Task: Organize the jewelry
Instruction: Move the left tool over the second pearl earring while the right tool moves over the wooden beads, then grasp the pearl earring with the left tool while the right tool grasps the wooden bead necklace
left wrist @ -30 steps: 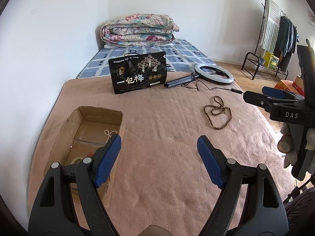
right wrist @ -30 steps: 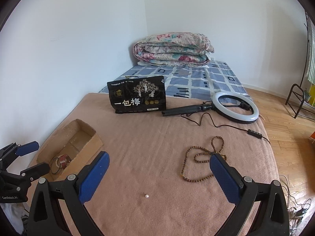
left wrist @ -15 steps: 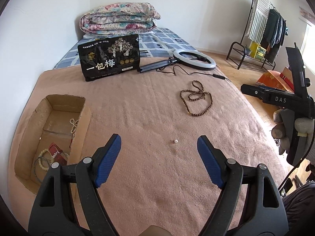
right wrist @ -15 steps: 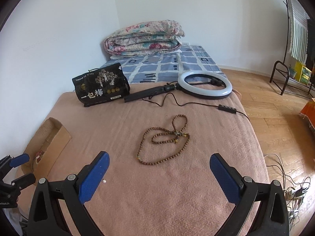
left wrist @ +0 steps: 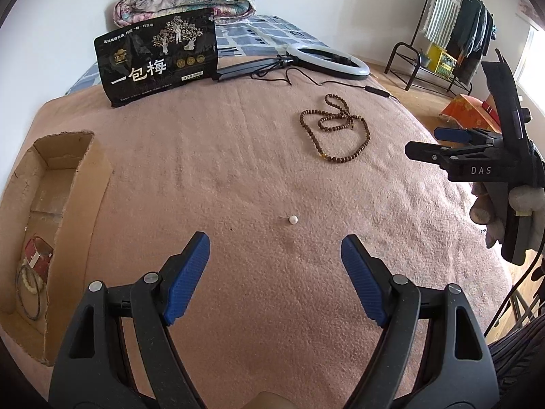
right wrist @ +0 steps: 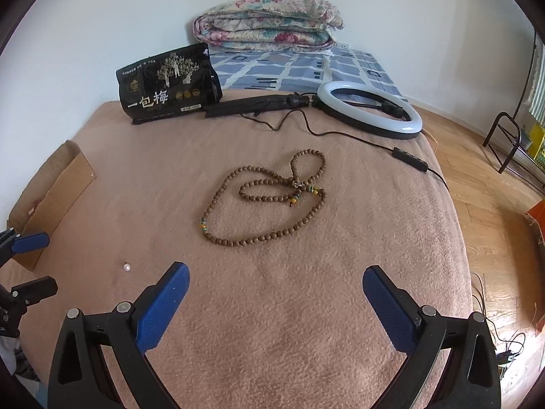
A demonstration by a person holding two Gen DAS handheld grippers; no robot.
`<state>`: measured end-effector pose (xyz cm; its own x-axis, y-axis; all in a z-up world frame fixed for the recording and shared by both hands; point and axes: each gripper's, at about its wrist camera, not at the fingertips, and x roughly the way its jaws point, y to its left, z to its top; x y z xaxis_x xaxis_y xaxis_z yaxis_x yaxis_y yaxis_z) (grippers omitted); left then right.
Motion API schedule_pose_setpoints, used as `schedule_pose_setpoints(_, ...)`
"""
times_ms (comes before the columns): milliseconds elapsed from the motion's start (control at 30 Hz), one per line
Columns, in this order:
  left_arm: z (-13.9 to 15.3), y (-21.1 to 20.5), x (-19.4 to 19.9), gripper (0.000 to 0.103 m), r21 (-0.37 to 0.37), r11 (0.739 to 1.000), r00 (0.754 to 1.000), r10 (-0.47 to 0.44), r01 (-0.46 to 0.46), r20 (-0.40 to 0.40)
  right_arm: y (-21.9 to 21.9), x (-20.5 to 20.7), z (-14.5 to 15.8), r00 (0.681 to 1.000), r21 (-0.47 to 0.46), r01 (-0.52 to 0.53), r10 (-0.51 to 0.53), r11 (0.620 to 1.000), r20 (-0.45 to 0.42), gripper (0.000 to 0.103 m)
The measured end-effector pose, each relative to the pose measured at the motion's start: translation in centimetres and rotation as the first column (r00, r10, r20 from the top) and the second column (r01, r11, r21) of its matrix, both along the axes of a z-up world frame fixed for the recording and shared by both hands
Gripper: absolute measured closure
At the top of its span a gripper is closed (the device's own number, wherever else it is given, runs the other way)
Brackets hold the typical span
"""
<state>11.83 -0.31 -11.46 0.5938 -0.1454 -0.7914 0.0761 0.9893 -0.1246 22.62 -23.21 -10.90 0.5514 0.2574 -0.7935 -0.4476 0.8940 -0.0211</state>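
A long brown bead necklace (right wrist: 269,201) lies coiled on the pink blanket, ahead of my open, empty right gripper (right wrist: 276,293); it also shows in the left wrist view (left wrist: 337,133). A small white pearl (left wrist: 293,219) lies just beyond my open, empty left gripper (left wrist: 276,266); the pearl (right wrist: 127,267) also shows in the right wrist view. A cardboard box (left wrist: 85,184) at the left holds a red bangle (left wrist: 37,255) and a bead bracelet (left wrist: 29,281). The right gripper (left wrist: 442,143) is also seen from the left wrist, at the right.
A black snack bag (right wrist: 167,85) stands at the blanket's far edge, beside a ring light (right wrist: 371,109) with its cable (right wrist: 408,158). A folded floral quilt (right wrist: 269,24) lies behind. A clothes rack (left wrist: 453,34) and wooden floor (right wrist: 494,184) are to the right.
Both grippers have moved forward and lower over the blanket. The pearl is now closer to the left gripper, the necklace closer to the right. Both stay open.
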Motion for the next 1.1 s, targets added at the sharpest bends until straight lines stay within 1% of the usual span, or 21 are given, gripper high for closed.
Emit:
schedule_pose_setpoints(200, -1.3, -0.1, 1.3, 0.021, -0.006, 1.0, 1.0, -0.002, 0.002, -0.022, 1.6, 1.4, -2.3, 0.997, -0.061, -0.077, 0.077, 0.995, 0.0, 0.0)
schedule_pose_setpoints(333, -2.0, 0.0, 1.7, 0.021, -0.015, 1.0, 0.999, -0.003, 0.003, -0.032, 2.7, 2.3, -3.5, 0.99, -0.104, -0.144, 0.144, 0.984, -0.002, 0.0)
schedule_pose_setpoints(400, -2.4, -0.1, 1.9, 0.021, -0.006, 1.0, 0.999, -0.01, 0.009, -0.035, 3.4, 2.7, -4.1, 0.985, -0.134, -0.173, 0.174, 0.976, -0.005, 0.0)
schedule_pose_setpoints(467, -2.8, -0.3, 2.0, 0.021, -0.001, 1.0, 0.999, -0.02, 0.02, -0.035, 4.0, 3.3, -4.8, 0.982, -0.159, -0.189, 0.191, 0.969, -0.004, 0.0)
schedule_pose_setpoints(567, -3.1, -0.6, 2.2, 0.021, 0.01, 0.999, 0.999, -0.039, 0.039, -0.027, 4.3, 4.4, -5.6, 0.982, -0.169, -0.187, 0.188, 0.968, -0.011, 0.0)
schedule_pose_setpoints(600, -3.2, -0.7, 2.3, 0.023, 0.01, 0.999, 0.999, -0.044, 0.044, -0.023, 4.3, 4.8, -5.9, 0.983, -0.17, -0.184, 0.184, 0.968, -0.015, 0.0)
schedule_pose_setpoints(633, -3.4, -0.7, 2.4, 0.031, 0.006, 0.999, 0.999, -0.048, 0.048, -0.024, 4.4, 5.1, -6.2, 0.984, -0.168, -0.18, 0.179, 0.969, -0.017, 0.0)
schedule_pose_setpoints(667, -3.6, -0.7, 2.6, 0.037, 0.004, 0.999, 0.998, -0.05, 0.051, -0.031, 4.4, 5.5, -6.3, 0.984, -0.164, -0.177, 0.176, 0.97, -0.019, 0.0)
schedule_pose_setpoints(700, -3.8, -0.7, 2.8, 0.039, 0.0, 0.999, 0.998, -0.054, 0.054, -0.039, 4.4, 5.8, -6.5, 0.985, -0.16, -0.172, 0.171, 0.972, -0.019, 0.0)
schedule_pose_setpoints(767, -4.2, -0.7, 3.1, 0.048, -0.001, 0.998, 0.997, -0.061, 0.061, -0.045, 4.4, 6.5, -6.7, 0.987, -0.154, -0.161, 0.161, 0.975, -0.015, 0.0)
schedule_pose_setpoints(900, -4.9, -0.8, 3.6, 0.05, 0.014, 0.997, 0.996, -0.077, 0.078, -0.05, 4.3, 7.6, -6.7, 0.989, -0.136, -0.149, 0.148, 0.979, -0.014, 0.0)
schedule_pose_setpoints(933, -5.0, -0.8, 3.7, 0.055, 0.012, 0.997, 0.995, -0.081, 0.082, -0.052, 4.3, 7.8, -6.8, 0.989, -0.135, -0.149, 0.148, 0.98, -0.014, 0.0)
schedule_pose_setpoints(967, -5.2, -0.8, 3.9, 0.059, 0.01, 0.996, 0.995, -0.085, 0.086, -0.057, 4.3, 8.0, -6.8, 0.989, -0.135, -0.151, 0.15, 0.979, -0.013, 0.0)
schedule_pose_setpoints(1100, -5.6, -1.4, 4.2, 0.059, 0.016, 0.993, 0.992, -0.112, 0.113, -0.058, 4.2, 8.9, -6.8, 0.988, -0.133, -0.153, 0.153, 0.979, -0.012, 0.0)
